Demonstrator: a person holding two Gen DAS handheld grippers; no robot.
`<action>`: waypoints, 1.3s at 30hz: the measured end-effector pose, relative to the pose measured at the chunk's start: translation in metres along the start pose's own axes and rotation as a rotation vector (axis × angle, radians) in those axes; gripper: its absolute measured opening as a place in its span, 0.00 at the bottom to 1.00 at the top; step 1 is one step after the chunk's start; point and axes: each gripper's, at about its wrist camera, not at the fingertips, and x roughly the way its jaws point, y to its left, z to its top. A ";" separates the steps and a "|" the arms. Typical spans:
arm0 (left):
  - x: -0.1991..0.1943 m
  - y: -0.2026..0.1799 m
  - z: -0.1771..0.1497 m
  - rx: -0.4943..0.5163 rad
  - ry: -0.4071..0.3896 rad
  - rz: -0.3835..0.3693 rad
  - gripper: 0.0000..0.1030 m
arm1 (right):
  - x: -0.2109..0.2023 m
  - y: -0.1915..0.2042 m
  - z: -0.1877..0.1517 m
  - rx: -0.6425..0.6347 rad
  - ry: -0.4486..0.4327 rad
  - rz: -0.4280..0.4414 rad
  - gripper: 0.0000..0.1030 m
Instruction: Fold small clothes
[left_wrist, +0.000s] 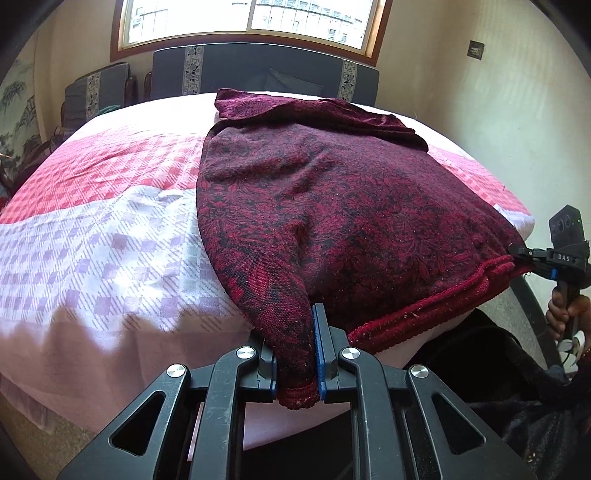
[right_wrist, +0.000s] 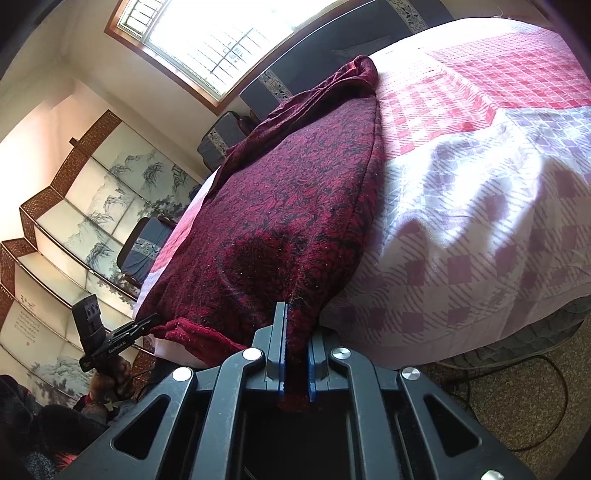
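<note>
A dark red knitted garment (left_wrist: 332, 192) with a leafy pattern lies flat on the checked bed cover (left_wrist: 110, 240), its ribbed hem (left_wrist: 424, 306) at the near edge. My left gripper (left_wrist: 295, 350) is shut on the hem's left corner, which bunches between the blue pads. At the far right, my right gripper (left_wrist: 519, 253) pinches the hem's other corner, with a hand (left_wrist: 561, 310) on its handle. In the right wrist view the right gripper (right_wrist: 295, 332) is shut on a fold of the garment (right_wrist: 295, 192). The left gripper (right_wrist: 153, 318) shows at lower left, on the hem.
Grey cushioned seats (left_wrist: 258, 70) stand behind the bed under a bright window (left_wrist: 251, 18). A painted folding screen (right_wrist: 92, 184) lines one wall. A black cable (right_wrist: 535, 387) lies on the carpet beside the bed. The pink and lilac cover (right_wrist: 480, 221) spreads wide beside the garment.
</note>
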 end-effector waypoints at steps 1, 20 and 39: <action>-0.002 0.002 0.002 -0.012 -0.002 -0.013 0.14 | -0.003 0.001 0.001 0.003 -0.008 0.010 0.08; 0.004 0.031 0.004 -0.148 0.080 -0.184 0.23 | -0.027 -0.012 0.007 0.060 -0.063 0.081 0.08; 0.035 0.073 -0.005 -0.385 0.207 -0.450 0.58 | -0.003 -0.021 -0.002 0.094 0.008 0.126 0.11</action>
